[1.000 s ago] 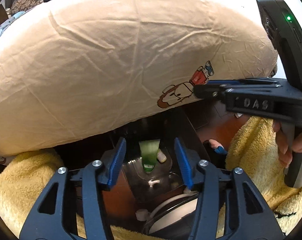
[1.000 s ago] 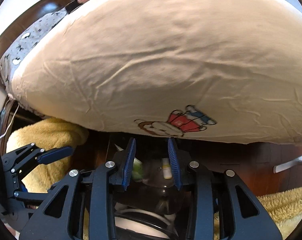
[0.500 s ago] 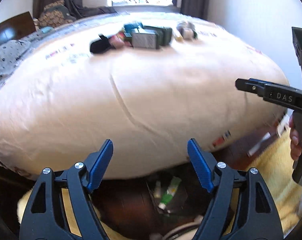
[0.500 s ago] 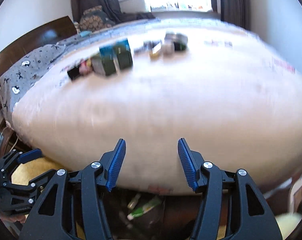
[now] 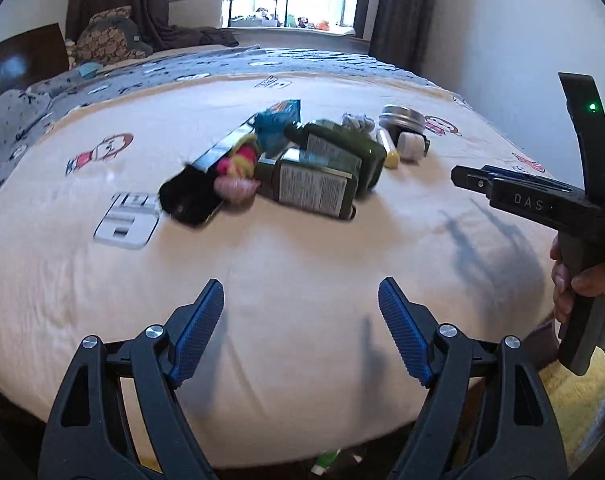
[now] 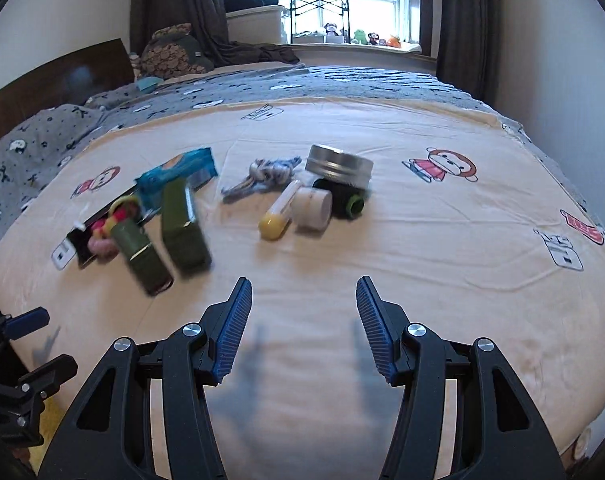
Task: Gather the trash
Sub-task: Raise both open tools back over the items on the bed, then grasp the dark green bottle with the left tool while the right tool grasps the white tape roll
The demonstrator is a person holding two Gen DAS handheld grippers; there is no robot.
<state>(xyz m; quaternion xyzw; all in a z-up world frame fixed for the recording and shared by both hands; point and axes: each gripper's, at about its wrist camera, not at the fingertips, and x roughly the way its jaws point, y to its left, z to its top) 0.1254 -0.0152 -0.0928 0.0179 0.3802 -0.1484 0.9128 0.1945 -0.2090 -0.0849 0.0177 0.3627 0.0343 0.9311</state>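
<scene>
A heap of trash lies mid-bed on the cream sheet: two dark green boxes, a blue wrapper, a black packet, a silver tin, a white jar and a yellow-capped tube. My left gripper hovers over the near edge of the bed, short of the heap, its jaws opening with nothing between them. My right gripper stands open and empty beside it, facing the tin and jar.
A grey patterned quilt covers the far half of the bed, with a dark headboard at the left and a window behind. A green tube lies on the floor below the bed edge. A yellow towel shows lower right.
Both grippers have risen from the bin under the bed's edge to above the mattress. Their jaws have spread wider. The heap on the bed has come into view.
</scene>
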